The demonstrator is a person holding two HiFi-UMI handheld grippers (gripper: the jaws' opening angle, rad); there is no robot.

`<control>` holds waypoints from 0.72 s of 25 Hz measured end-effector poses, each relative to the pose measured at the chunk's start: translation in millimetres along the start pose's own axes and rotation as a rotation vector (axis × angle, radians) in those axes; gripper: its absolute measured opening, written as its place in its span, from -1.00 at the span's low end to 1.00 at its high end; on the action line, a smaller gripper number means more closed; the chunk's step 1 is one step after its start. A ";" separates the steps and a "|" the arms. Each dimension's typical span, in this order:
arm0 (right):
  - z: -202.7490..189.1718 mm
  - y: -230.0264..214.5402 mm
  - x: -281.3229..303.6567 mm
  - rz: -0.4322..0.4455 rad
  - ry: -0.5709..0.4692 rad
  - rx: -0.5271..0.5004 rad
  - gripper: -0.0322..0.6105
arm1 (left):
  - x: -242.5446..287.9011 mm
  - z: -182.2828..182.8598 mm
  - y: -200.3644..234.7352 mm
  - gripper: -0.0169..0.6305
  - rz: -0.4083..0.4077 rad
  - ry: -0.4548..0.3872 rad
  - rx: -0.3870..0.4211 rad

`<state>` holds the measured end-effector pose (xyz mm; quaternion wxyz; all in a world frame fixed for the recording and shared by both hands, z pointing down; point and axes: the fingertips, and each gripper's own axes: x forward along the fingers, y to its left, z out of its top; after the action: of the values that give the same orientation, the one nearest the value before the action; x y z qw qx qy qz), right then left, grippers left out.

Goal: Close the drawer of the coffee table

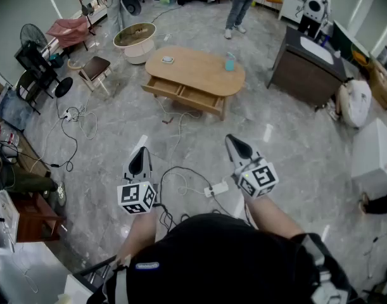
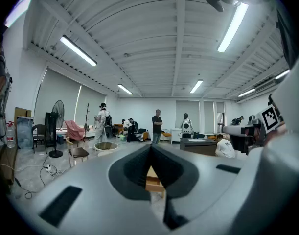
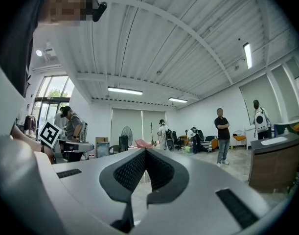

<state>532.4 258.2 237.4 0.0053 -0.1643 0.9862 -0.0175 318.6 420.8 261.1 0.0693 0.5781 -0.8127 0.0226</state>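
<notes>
Tools first: the left tool (image 1: 141, 157) and the right tool (image 1: 238, 147) both have their jaws pressed together on nothing, each gripper view showing ribbed dark pads meeting at a point, and both are held out over the floor well apart from the work. The drawer (image 1: 182, 94) stands pulled out from under the front edge of the bench (image 1: 196, 71), across the room from the person, so I judge the task not yet begun: the walk up and the push home are both left to do. The drawer is a shallow box of pale wood with a flat front. The bench top is a smooth rounded oval of the same wood, carrying a small white item (image 1: 168, 59) and a translucent blue bottle (image 1: 230, 62). Around it lies glossy grey marbled floor (image 1: 288, 144), crossed by thin cables to a white power strip (image 1: 216, 189), with a round cream tub (image 1: 135, 40) beyond.
</notes>
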 end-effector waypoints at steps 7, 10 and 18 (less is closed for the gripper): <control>3.7 -1.9 -10.0 -0.008 -0.060 0.068 -0.87 | -2.4 -2.1 0.9 -0.94 0.002 0.005 -0.007; 1.1 -4.3 -9.0 -0.013 -0.053 0.069 -0.87 | -3.5 -2.2 0.9 -0.94 0.006 -0.002 -0.005; -9.3 4.8 -6.7 0.002 -0.026 0.063 -0.87 | -11.6 -4.7 6.1 -0.94 0.039 -0.024 -0.021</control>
<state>536.9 265.3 246.6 0.0234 -0.1631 0.9852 -0.0466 317.0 434.2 264.5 0.0652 0.5616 -0.8248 0.0087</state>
